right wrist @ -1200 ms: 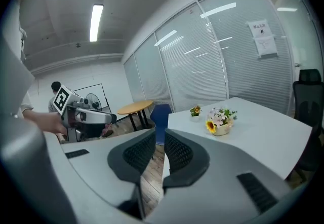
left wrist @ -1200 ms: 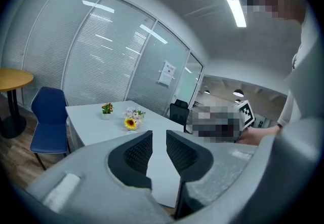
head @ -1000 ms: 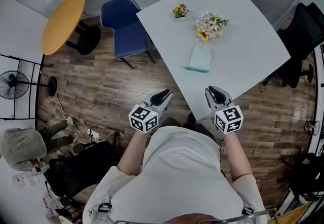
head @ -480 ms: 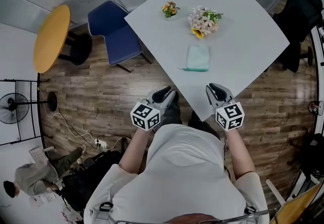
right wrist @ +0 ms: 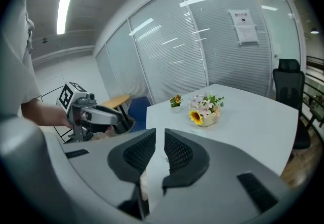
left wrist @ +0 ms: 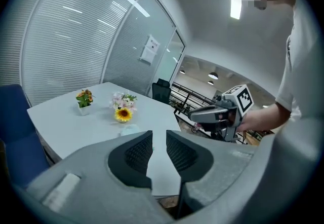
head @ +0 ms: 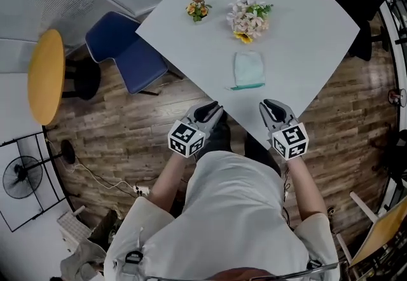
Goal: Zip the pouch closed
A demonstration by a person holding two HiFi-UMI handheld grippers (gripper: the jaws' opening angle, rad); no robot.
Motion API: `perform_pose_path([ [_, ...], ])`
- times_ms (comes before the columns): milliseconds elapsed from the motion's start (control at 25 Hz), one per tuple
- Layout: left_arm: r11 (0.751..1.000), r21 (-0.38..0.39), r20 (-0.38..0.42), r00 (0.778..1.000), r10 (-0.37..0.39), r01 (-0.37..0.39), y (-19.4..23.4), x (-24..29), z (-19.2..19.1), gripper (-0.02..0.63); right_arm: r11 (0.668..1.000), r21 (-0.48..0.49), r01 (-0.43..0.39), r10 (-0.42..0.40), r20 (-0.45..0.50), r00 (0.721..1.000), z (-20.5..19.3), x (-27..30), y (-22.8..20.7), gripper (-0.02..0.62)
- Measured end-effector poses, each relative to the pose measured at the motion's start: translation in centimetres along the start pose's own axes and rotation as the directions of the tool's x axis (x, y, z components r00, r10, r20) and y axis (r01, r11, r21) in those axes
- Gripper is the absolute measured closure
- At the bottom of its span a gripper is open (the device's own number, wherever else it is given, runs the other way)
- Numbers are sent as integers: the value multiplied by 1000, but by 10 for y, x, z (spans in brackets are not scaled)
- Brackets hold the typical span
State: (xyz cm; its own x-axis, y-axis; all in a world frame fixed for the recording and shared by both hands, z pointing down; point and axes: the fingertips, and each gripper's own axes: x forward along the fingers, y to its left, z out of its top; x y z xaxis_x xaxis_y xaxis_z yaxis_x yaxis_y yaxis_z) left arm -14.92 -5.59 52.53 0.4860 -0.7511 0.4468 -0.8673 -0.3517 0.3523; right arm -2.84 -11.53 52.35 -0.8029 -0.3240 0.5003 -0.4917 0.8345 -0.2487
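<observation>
Head view cuts the white table (head: 305, 32) off at the top edge, and a corner of it juts toward the two claws. Ahead of them, a little nearer the right one and well apart from both, lies the pouch (head: 248, 70): pale mint, flat, with a darker teal strip along the edge facing the claws. Whether its zip stands open or closed is too small to tell. In the left gripper view the pouch (left wrist: 129, 129) is only a faint patch just past the jaw tips; in the right gripper view the jaws hide nearly all of it. Beyond the pouch stand a bouquet (head: 247, 19) and a small flower pot (head: 198, 9). The left gripper (head: 208, 111) and right gripper (head: 270, 108) hang off the table's near corner, each with jaws drawn almost together, a mere slit between, gripping and touching nothing
</observation>
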Motion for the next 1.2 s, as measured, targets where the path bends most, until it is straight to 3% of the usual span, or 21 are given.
perform_pose_path([
  [280, 992, 46, -113, 987, -116, 121, 40, 40, -17, 512, 998, 41, 45, -43, -56, 997, -21, 48, -9, 546],
  [600, 960, 120, -256, 943, -215, 251, 63, 81, -53, 512, 992, 97, 86, -71, -146, 987, -69, 99, -6, 546],
  [1200, 861, 240, -527, 805, -272, 448, 105, 145, -141, 512, 980, 169, 102, -47, -304, 951, -158, 182, -18, 545],
])
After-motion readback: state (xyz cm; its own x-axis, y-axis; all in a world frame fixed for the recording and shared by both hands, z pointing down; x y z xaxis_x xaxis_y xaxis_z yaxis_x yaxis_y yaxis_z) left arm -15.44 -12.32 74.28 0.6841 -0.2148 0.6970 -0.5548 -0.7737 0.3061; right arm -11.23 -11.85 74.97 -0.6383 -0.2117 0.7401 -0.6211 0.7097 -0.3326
